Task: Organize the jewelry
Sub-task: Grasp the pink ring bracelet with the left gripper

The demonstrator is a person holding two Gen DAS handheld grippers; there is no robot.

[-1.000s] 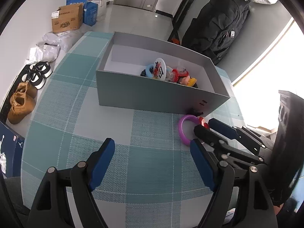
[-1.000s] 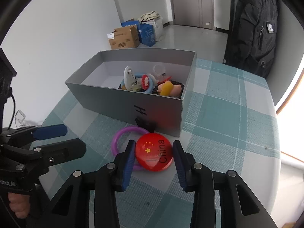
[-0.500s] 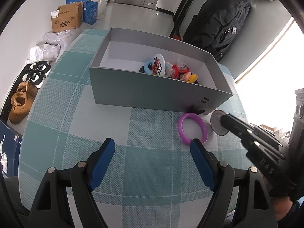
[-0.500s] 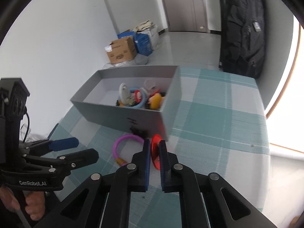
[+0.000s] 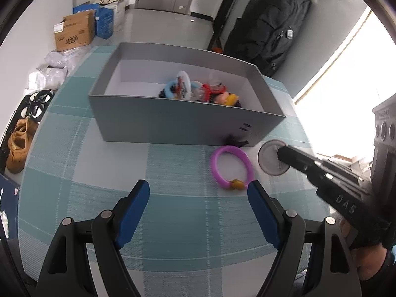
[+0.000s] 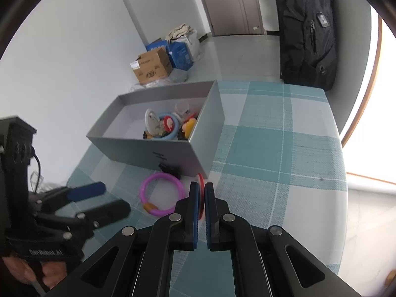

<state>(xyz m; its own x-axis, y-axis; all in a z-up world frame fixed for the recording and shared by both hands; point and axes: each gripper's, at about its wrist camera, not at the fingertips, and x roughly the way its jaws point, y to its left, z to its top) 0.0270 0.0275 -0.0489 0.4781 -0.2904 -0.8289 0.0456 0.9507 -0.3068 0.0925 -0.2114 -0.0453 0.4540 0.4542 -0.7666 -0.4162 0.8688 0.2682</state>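
Round red badge (image 6: 201, 183) – flat disc, edge-on, pinched in right gripper (image 6: 201, 193)

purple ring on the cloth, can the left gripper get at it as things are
Probably yes. The left gripper is open and holds nothing, and the purple ring lies flat on the checked tablecloth just ahead of its right finger. The right gripper, shut on the red badge, sits beside the ring, not over it.
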